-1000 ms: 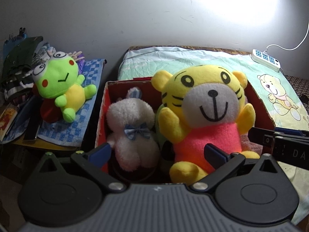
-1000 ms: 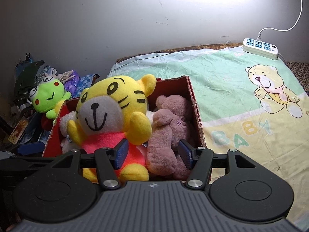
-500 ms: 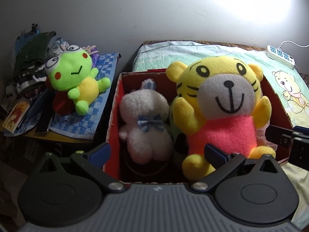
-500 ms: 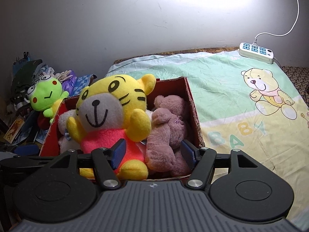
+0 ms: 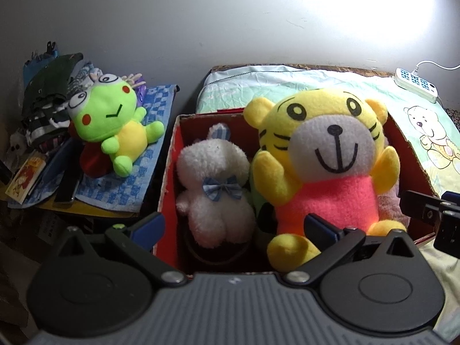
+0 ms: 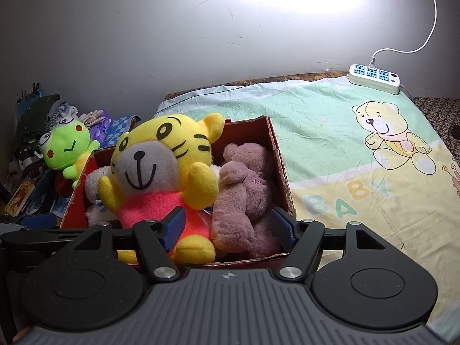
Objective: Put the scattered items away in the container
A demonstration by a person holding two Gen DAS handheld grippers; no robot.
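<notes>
right wrist view: the right gripper [image 6: 227,227] hangs over the near rim of the red cardboard box [image 6: 283,178], jaws opening, blue pads clear of everything; only the toys below show between them. the yellow tiger plush [image 6: 164,169] sits upright in the box, pink shirt facing the camera. a mauve plush [image 6: 244,189] lies beside it against the right wall, and a white bunny plush [image 5: 214,184] is wedged at the left wall.

left wrist view: the left gripper [image 5: 233,227] has its jaws wide apart, nothing clamped, poised above the box's near edge.

the box rests on a bed sheet [image 6: 330,143], pale green and yellow, printed with a cartoon bear and the word "baby". left of the box, a cluttered side surface: a blue checked towel [image 5: 120,192] with a green frog plush [image 5: 115,126] lying on it, outside the box, then a pile of dark clothes [image 5: 49,95] behind.

far right on the bed's back edge, a white power strip [image 6: 373,79] with its cord running up a plain grey wall [image 6: 143,43], glare at the top.
</notes>
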